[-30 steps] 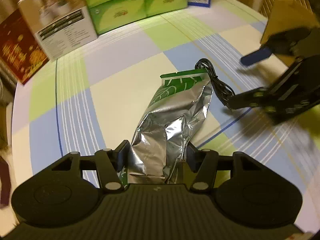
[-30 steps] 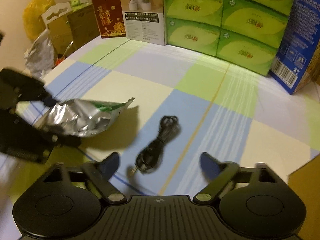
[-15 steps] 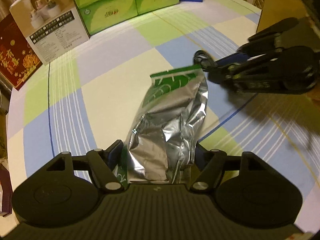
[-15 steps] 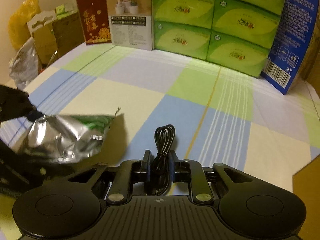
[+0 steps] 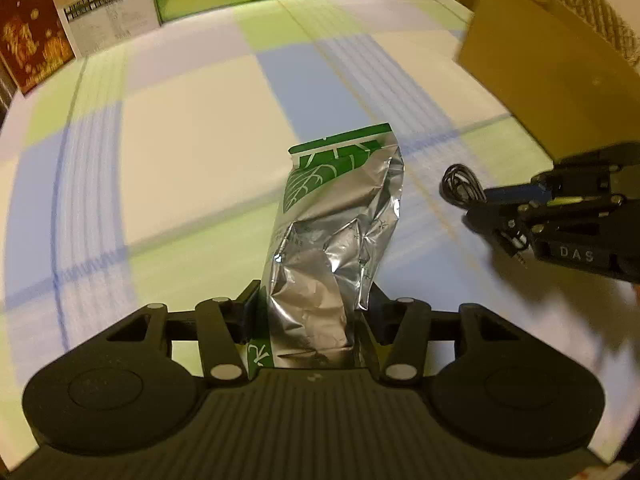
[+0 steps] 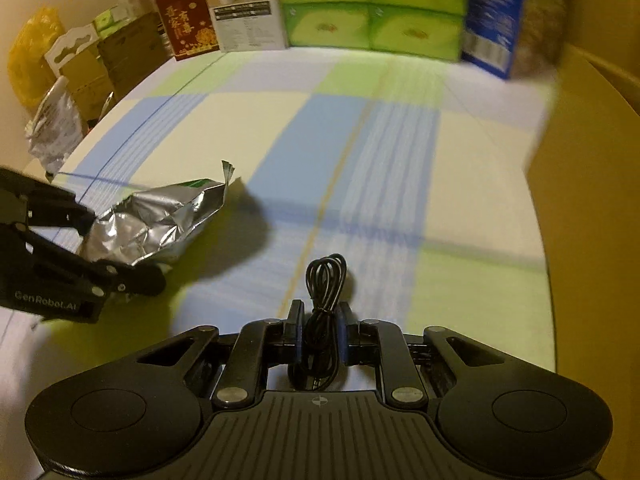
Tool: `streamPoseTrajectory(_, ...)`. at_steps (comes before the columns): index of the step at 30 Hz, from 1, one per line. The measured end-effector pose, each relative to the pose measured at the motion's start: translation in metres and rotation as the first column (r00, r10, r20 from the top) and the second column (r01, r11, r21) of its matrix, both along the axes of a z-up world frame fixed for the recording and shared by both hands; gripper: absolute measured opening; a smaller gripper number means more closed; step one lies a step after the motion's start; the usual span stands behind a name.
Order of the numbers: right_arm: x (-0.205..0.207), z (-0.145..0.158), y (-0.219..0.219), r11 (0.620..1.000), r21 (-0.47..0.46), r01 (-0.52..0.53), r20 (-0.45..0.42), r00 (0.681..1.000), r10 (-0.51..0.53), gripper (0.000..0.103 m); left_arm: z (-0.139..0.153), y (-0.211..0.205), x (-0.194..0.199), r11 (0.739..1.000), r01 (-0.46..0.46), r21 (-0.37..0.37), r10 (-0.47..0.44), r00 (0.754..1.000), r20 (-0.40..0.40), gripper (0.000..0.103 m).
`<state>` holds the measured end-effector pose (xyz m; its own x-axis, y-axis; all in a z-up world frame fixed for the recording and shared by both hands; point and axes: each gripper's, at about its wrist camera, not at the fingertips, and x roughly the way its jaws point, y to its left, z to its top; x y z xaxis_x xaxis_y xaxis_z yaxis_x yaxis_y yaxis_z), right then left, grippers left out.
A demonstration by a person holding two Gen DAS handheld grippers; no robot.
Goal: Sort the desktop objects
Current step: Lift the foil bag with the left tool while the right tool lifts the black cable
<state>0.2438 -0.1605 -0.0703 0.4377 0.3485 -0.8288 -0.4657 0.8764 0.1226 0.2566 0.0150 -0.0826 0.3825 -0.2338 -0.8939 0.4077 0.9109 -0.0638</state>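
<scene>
My left gripper point(image 5: 310, 304) is shut on a crumpled silver foil bag with a green top point(image 5: 336, 232), held above the checked tablecloth. From the right wrist view the same foil bag point(image 6: 160, 224) hangs at the left in the left gripper point(image 6: 116, 248). My right gripper point(image 6: 319, 320) is shut on a coiled black cable point(image 6: 324, 280), lifted off the cloth. In the left wrist view that cable point(image 5: 460, 186) sticks out of the right gripper point(image 5: 484, 204) at the right.
A brown cardboard box point(image 5: 552, 68) stands at the table's right edge, its wall point(image 6: 592, 200) close to my right gripper. Green tissue boxes point(image 6: 372, 12), a blue box point(image 6: 500, 16), a white carton point(image 6: 244, 16) and a red pack point(image 6: 182, 24) line the back. A second foil bag point(image 6: 52, 132) lies off the left edge.
The right gripper, open a second ago, shut on the cable, lifted it and moved right toward the cardboard box. The left gripper kept hold of the foil bag while its view swung right.
</scene>
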Motion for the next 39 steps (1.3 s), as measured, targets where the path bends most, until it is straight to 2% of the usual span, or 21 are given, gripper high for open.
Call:
streamPoseTrajectory(9,-0.091,0.005,-0.052,0.998,0.001,0.067,-0.031,0.997,-0.067,0.013,0.003,-0.040,-0.084,1.000,0.003,-0.022,-0.003,1.000,-0.016,0.048)
streamPoseTrajectory(13,-0.112,0.004,-0.064,0.997,0.017,0.074,0.011,0.997,-0.074,0.017,0.002,-0.057,-0.105,0.999,0.038,0.014,-0.038,0.999,0.019,0.053)
streamPoseTrajectory(15,-0.116,0.004,-0.064,0.997,0.003,0.071,0.043,0.997,-0.071,0.036,0.001,-0.065,-0.112,0.997,0.060,0.048,-0.063,0.996,0.064,0.054)
streamPoseTrajectory(17,-0.117,0.004,-0.061,0.998,-0.002,0.056,0.083,0.995,-0.056,0.048,-0.001,-0.065,-0.112,0.999,0.043,0.026,-0.045,0.996,0.081,0.058)
streamPoseTrajectory(18,-0.117,0.003,-0.061,0.999,-0.004,0.048,0.101,0.994,-0.048,0.049,-0.002,-0.062,-0.111,1.000,0.025,-0.003,-0.025,0.996,0.082,0.060)
streamPoseTrajectory(20,-0.115,0.000,-0.058,0.999,-0.012,0.039,0.121,0.992,-0.037,0.049,-0.003,-0.054,-0.109,0.997,-0.014,-0.072,0.020,0.997,0.075,0.061)
streamPoseTrajectory(22,-0.112,-0.005,-0.056,0.999,-0.016,0.042,0.124,0.991,-0.039,0.049,-0.003,-0.051,-0.107,0.995,-0.023,-0.095,0.030,0.997,0.076,0.062)
streamPoseTrajectory(26,-0.112,-0.011,-0.049,0.999,-0.035,0.020,0.159,0.987,-0.015,0.048,-0.004,-0.057,-0.106,0.998,0.012,-0.069,-0.004,0.995,0.103,0.065)
streamPoseTrajectory(28,-0.113,-0.013,-0.046,0.999,-0.034,0.002,0.171,0.985,0.004,0.041,-0.004,-0.062,-0.107,0.998,0.038,-0.042,-0.033,0.991,0.127,0.067)
streamPoseTrajectory(31,-0.114,-0.013,-0.041,0.999,-0.037,-0.012,0.182,0.983,0.019,0.022,-0.004,-0.065,-0.107,0.998,0.057,-0.039,-0.051,0.988,0.144,0.070)
streamPoseTrajectory(39,-0.111,-0.011,-0.043,0.999,-0.020,0.030,0.160,0.987,-0.026,0.020,-0.008,-0.059,-0.099,0.996,0.019,-0.090,-0.010,0.995,0.102,0.073)
